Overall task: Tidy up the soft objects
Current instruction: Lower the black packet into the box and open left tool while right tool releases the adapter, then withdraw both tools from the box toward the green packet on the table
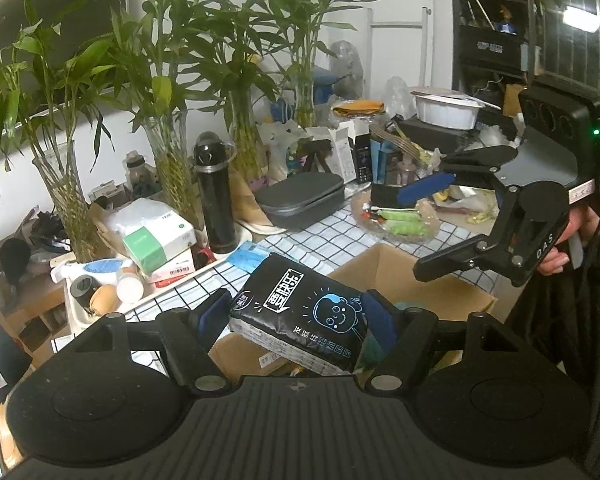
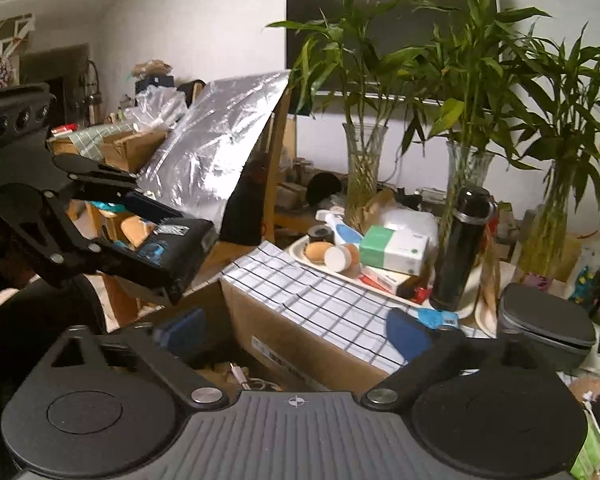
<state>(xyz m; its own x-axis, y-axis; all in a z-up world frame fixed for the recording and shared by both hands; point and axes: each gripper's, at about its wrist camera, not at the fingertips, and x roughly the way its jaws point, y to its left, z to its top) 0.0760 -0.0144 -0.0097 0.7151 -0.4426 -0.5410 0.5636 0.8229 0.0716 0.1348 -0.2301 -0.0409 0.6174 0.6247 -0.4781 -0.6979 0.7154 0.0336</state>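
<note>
My left gripper (image 1: pixel 296 314) is shut on a black soft tissue pack (image 1: pixel 300 312) with a blue cartoon face and holds it above an open cardboard box (image 1: pixel 428 280). The same pack (image 2: pixel 168 252) shows in the right wrist view, held in the left gripper (image 2: pixel 156 236) above and left of the box (image 2: pixel 300 340). My right gripper (image 2: pixel 296 328) is open and empty over the box's edge. It also shows in the left wrist view (image 1: pixel 428 224), at the right above the box.
A checked cloth (image 1: pixel 320 236) covers the table. On it stand a black flask (image 1: pixel 216 196), bamboo vases (image 1: pixel 72 216), a green and white box (image 1: pixel 160 240), a grey case (image 1: pixel 300 196) and a glass dish of snacks (image 1: pixel 400 220). A silver foil sheet (image 2: pixel 212 148) leans at the left.
</note>
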